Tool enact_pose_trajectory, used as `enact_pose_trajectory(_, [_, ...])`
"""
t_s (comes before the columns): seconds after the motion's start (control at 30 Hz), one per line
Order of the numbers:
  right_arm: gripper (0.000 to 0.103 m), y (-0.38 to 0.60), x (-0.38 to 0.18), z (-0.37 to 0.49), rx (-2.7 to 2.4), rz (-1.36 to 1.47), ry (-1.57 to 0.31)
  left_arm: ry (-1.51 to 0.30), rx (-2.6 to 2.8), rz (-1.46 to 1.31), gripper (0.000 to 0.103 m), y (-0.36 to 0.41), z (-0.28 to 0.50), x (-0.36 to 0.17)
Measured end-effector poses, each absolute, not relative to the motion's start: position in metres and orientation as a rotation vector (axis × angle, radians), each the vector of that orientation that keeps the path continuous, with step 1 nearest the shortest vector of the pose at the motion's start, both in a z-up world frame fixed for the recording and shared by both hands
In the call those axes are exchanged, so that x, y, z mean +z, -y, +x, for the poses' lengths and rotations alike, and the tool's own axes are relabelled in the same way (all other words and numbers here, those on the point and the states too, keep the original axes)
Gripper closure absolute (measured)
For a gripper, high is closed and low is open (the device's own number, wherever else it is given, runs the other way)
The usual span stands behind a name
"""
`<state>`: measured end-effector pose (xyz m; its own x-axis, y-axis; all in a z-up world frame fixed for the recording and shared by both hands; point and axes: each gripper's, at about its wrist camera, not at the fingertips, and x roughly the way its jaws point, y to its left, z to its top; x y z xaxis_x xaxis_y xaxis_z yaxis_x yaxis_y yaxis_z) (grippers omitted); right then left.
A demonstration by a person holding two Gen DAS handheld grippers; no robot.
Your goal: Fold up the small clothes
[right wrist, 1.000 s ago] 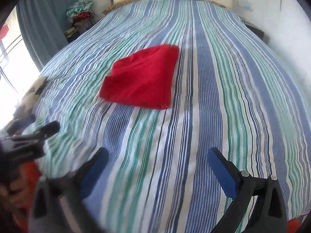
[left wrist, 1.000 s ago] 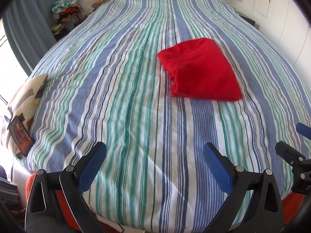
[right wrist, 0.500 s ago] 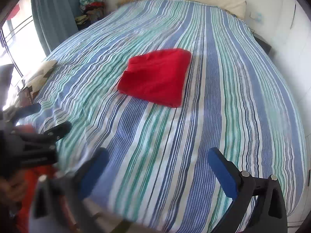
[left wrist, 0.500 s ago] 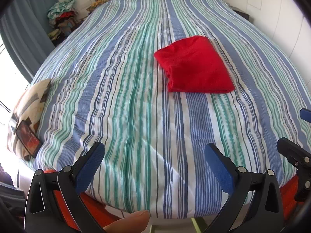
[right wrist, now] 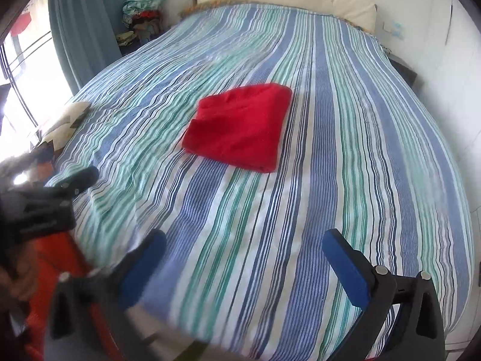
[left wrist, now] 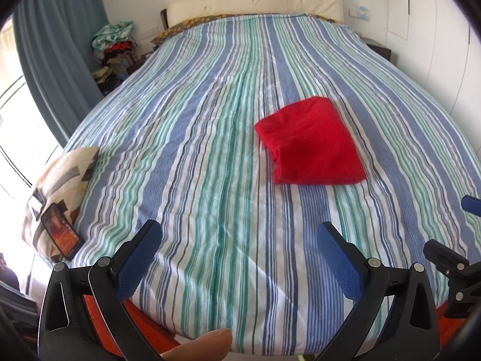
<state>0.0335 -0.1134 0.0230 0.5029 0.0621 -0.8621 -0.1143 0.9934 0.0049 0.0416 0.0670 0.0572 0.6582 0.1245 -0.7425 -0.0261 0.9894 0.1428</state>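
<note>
A red garment (left wrist: 311,143) lies folded into a compact rectangle on the striped bedspread (left wrist: 210,138), right of the bed's middle; in the right wrist view the same red garment (right wrist: 240,126) sits near the centre. My left gripper (left wrist: 237,237) hangs open over the bed's near edge, well short of the garment, with nothing between its blue pads. My right gripper (right wrist: 243,246) is also open and empty, likewise back at the foot of the bed. Each gripper shows at the edge of the other's view.
A patterned cushion (left wrist: 60,186) with a phone (left wrist: 60,234) propped on it lies at the bed's left edge. A clothes pile (left wrist: 115,48) stands by the blue curtain (left wrist: 57,60). A headboard (left wrist: 255,3) and white wall close the far side. A fingertip (left wrist: 204,346) shows at the bottom.
Both grippers have drawn back and risen from the bed, so the folded garment looks farther off and the headboard has come into view. Both stay open.
</note>
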Motion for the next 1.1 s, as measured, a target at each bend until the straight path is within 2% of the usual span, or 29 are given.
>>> enact_pose_trajectory(0.23, [0.0, 0.119, 0.031, 0.034, 0.083, -0.059, -1.017, -0.81, 0.073, 0.182, 0.0, -0.069, 0.039, 0.069])
enact_pose_trajectory(0.63, [0.001, 0.125, 0.049, 0.042, 0.068, 0.031, -1.055, -0.918, 0.01, 0.095, 0.0, -0.059, 0.029, 0.073])
enact_pose_trajectory(0.8, [0.001, 0.107, 0.062, 0.036, 0.063, -0.078, -1.029, -0.939, 0.006, 0.08, 0.0, -0.056, 0.026, 0.077])
enact_pose_trajectory(1.1, [0.001, 0.097, 0.076, 0.031, 0.067, -0.114, -1.005, -0.967, 0.045, 0.057, 0.0, -0.059, 0.03, 0.072])
